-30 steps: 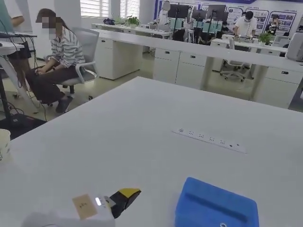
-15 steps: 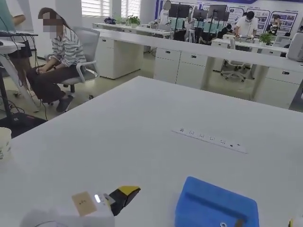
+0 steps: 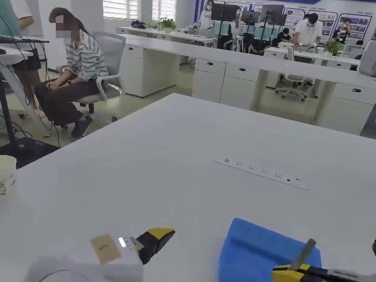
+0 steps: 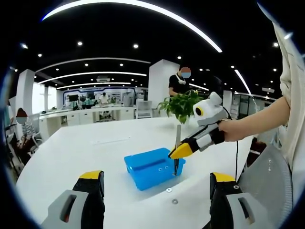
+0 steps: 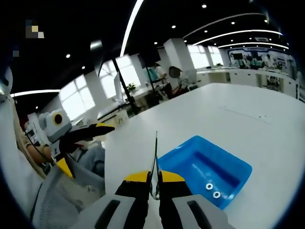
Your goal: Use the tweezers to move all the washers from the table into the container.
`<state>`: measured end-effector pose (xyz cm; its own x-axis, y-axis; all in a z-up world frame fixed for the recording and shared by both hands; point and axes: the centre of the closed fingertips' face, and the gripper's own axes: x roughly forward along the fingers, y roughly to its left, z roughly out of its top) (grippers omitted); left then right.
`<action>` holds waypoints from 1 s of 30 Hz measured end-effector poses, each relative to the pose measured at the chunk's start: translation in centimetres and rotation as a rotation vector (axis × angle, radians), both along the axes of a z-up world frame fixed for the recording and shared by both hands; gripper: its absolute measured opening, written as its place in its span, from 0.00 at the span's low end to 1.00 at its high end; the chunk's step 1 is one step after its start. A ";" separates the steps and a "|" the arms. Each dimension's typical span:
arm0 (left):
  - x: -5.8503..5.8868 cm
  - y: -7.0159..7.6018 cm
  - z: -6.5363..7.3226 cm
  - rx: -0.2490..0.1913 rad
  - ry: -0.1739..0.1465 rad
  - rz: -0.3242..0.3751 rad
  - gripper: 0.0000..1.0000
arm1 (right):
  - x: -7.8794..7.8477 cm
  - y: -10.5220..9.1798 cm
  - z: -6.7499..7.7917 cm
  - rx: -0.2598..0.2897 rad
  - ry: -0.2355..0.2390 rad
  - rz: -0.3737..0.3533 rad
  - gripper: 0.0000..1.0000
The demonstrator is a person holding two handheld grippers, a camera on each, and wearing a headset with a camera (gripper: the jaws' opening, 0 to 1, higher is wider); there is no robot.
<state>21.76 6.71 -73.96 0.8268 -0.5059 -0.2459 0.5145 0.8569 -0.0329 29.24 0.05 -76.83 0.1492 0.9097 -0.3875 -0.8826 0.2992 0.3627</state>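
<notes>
Right gripper (image 3: 292,272), clamped on tweezers (image 3: 303,254), newly arrived over blue container (image 3: 252,249) (two washers (image 5: 212,191) already inside). Two loose washers (image 4: 169,190) left on counter (image 3: 176,164). Left gripper (image 3: 154,239) wide open, empty.

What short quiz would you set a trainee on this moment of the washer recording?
1. True or false: the right gripper is shut on the tweezers.
2. In the right gripper view, how many washers lie in the blue container? A none; B two; C five.
3. Fill in: in the left gripper view, two loose washers lie on the ___, close to the container.
Key: 1 true; 2 B; 3 table.
</notes>
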 end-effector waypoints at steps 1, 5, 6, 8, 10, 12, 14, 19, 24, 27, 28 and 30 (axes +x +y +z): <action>0.0 0.0 0.0 -0.001 0.000 0.001 0.93 | 0.5 0.0 0.2 0.014 0.013 -0.008 0.03; 0.0 0.1 0.1 -0.002 -0.001 0.003 0.93 | 1.6 0.0 0.6 0.028 0.043 -0.036 0.03; 0.0 0.1 0.1 -0.003 -0.002 0.003 0.93 | 2.0 0.1 0.8 0.039 0.059 -0.050 0.03; 0.0 0.1 0.1 -0.002 -0.002 0.004 0.93 | 2.6 0.1 1.0 0.059 0.083 -0.072 0.03; 0.0 0.1 0.1 -0.001 -0.001 0.005 0.93 | 3.2 0.2 0.9 0.066 0.099 -0.092 0.03; 0.1 0.1 0.1 -0.003 -0.002 0.005 0.93 | 3.9 0.3 0.7 0.068 0.114 -0.110 0.03; 0.1 0.2 0.1 -0.003 -0.001 0.006 0.93 | 4.5 0.4 0.6 0.075 0.128 -0.129 0.03; 0.1 0.1 0.1 -0.001 -0.001 0.005 0.93 | 5.4 0.8 0.3 0.080 0.146 -0.160 0.03; 0.1 0.2 0.1 -0.004 -0.002 0.007 0.93 | 6.6 1.0 -0.5 0.079 0.165 -0.200 0.03; 0.1 0.2 0.1 -0.003 -0.004 0.006 0.93 | 7.2 0.9 -1.0 0.077 0.176 -0.229 0.03; 0.1 0.2 0.1 -0.004 -0.003 0.007 0.93 | 7.4 0.8 -1.2 0.073 0.179 -0.236 0.03; 0.1 0.3 0.1 -0.004 -0.005 0.009 0.93 | 7.8 0.8 -1.5 0.056 0.177 -0.241 0.03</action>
